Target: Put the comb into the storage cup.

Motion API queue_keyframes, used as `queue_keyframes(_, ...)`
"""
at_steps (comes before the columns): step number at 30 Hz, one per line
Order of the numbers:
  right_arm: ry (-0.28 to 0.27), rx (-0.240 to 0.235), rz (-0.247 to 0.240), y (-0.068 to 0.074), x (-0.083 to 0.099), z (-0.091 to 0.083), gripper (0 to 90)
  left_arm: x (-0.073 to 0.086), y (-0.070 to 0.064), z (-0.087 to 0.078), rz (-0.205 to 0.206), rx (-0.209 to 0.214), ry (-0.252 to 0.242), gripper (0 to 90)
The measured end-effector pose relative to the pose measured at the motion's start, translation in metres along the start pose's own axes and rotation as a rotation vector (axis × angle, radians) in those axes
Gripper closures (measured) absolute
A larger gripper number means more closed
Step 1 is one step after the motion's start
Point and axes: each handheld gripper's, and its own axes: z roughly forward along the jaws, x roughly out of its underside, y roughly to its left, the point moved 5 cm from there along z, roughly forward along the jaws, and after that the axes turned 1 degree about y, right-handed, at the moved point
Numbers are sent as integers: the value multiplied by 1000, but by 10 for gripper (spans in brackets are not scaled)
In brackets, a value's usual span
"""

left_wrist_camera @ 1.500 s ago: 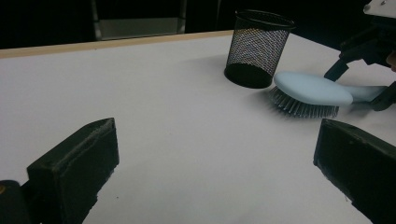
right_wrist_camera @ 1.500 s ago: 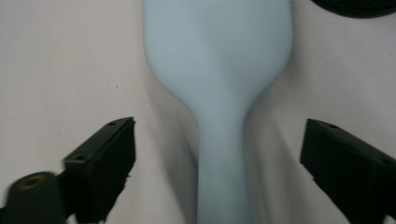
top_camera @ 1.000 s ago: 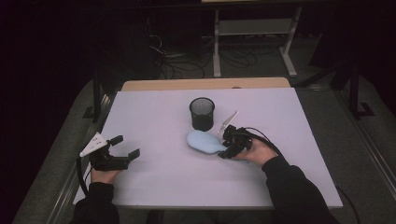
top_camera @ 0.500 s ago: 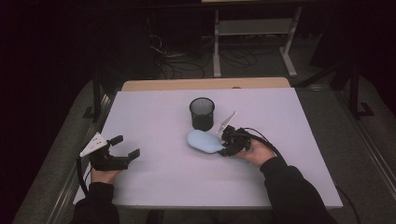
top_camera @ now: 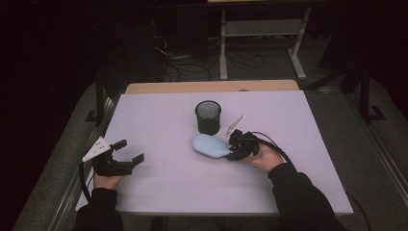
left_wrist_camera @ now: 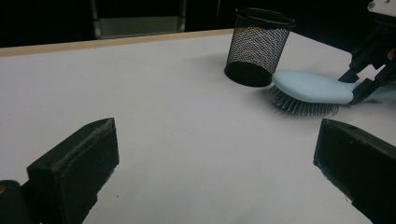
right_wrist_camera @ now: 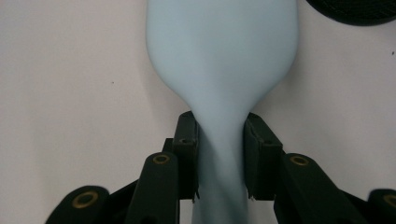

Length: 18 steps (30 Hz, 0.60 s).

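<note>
Pale blue hairbrush [top_camera: 210,146], bristles down on the white table [top_camera: 159,192], at five o'clock of the mesh cup [top_camera: 208,117], neck clamped between right gripper [right_wrist_camera: 219,158] jaws, left gripper [top_camera: 129,151] held wide open, nothing gripped

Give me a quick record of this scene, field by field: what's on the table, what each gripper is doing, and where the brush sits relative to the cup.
surface: white table
held thing: light blue hairbrush, bristles down on the table
right gripper: shut on the hairbrush's neck
left gripper: open, holds nothing, near the table's left front
other thing: black mesh pen cup, upright
relation: hairbrush lies just in front of the cup, on the person's side
</note>
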Motion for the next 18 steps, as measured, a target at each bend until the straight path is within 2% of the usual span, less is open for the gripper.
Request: queue_keyframes(18,-48,20,-6,1,-1,-25,686,1,-1,1,-4,4,7,0)
